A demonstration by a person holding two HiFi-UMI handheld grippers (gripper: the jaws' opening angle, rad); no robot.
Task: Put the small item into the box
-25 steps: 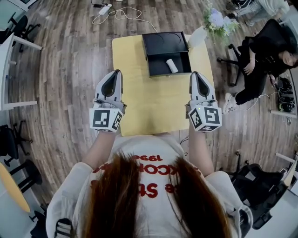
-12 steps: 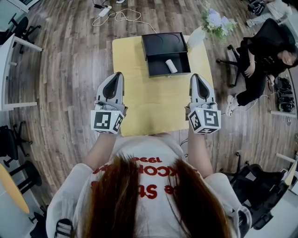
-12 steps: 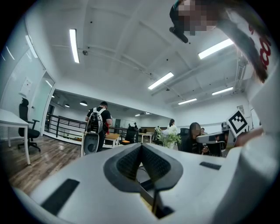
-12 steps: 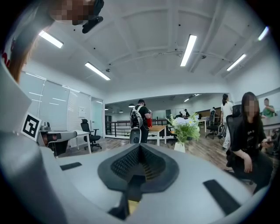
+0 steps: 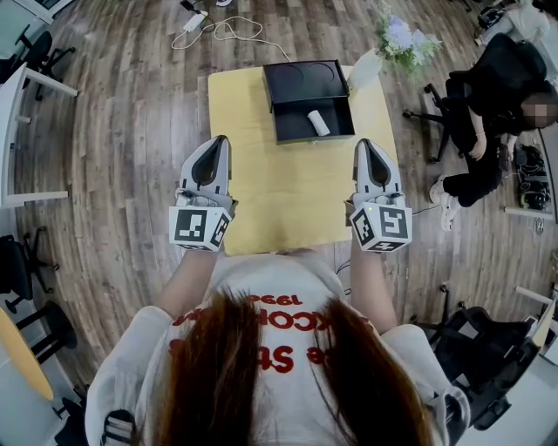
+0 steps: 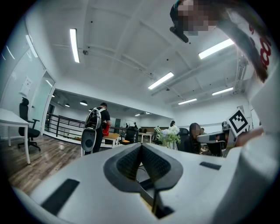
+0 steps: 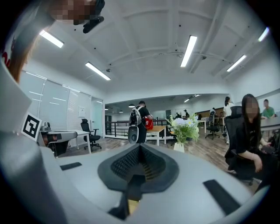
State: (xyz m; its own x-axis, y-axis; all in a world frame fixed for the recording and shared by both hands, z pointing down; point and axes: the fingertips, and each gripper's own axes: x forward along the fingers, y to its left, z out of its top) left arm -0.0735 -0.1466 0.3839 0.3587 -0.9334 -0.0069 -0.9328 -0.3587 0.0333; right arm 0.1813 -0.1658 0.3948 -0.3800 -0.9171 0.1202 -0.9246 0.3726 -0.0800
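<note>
A black box (image 5: 295, 87) stands open at the far side of the yellow table (image 5: 288, 187), its lid lying behind it. A small white cylinder (image 5: 319, 123) lies inside the box, toward its right. My left gripper (image 5: 212, 145) is held over the table's left edge, near side, its jaws together and empty. My right gripper (image 5: 370, 148) hovers over the table's right edge, jaws together with nothing between them. Both point up and away from the box. In the left gripper view the left gripper (image 6: 141, 146) shows only room beyond; the right gripper (image 7: 140, 148) likewise.
A vase of flowers (image 5: 397, 42) sits at the table's far right corner. A seated person (image 5: 488, 104) in black is on a chair to the right. Cables and a power strip (image 5: 196, 17) lie on the wood floor beyond the table. Office chairs (image 5: 26, 270) stand at the left.
Both grippers stay almost still, drifting slightly. The seated person at the right has shifted in the chair.
</note>
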